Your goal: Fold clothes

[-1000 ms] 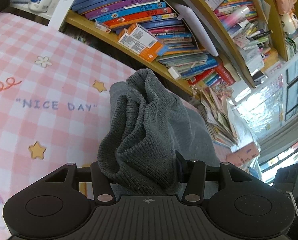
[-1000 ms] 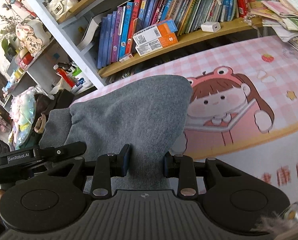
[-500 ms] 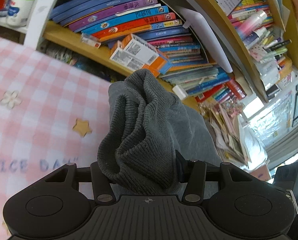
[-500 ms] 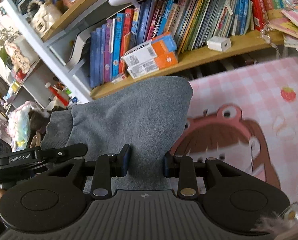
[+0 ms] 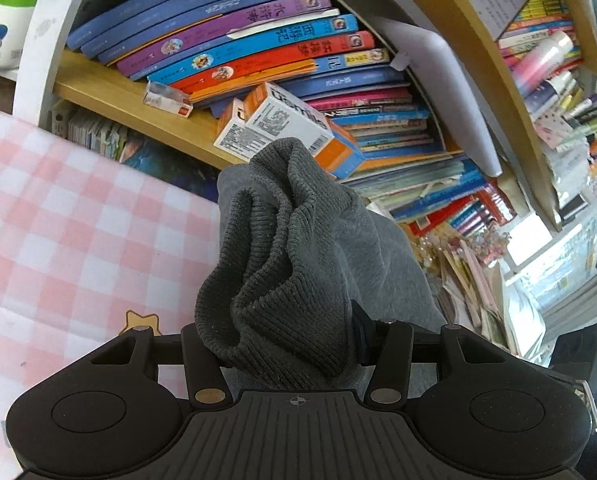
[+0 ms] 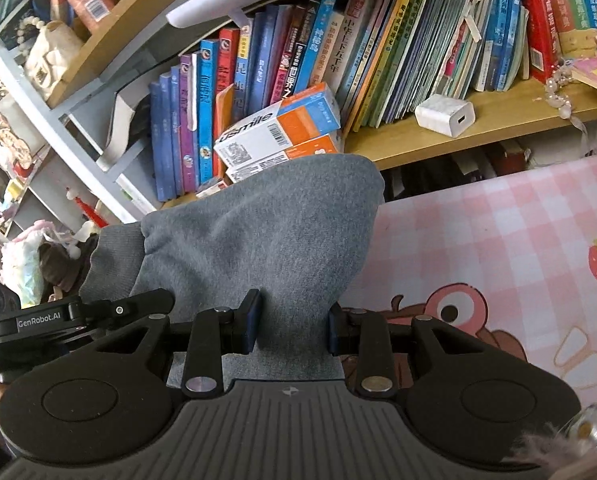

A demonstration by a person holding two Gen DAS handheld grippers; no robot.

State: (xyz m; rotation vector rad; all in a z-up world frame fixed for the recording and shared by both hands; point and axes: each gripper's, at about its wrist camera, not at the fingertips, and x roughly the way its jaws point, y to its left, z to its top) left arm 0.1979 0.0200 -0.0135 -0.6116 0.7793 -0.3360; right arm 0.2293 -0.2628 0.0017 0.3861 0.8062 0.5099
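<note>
Both grippers are clamped on the soft grey knit garment: left gripper pinches the bunched ribbed cuff, right gripper a smooth edge. It's held up off the pink checked cloth, stretched between them.

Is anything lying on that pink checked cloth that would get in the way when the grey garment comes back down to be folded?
Nothing visible does. Both grippers, left and right, grip the grey garment, and the parts of the pink checked cloth in view are bare.
</note>
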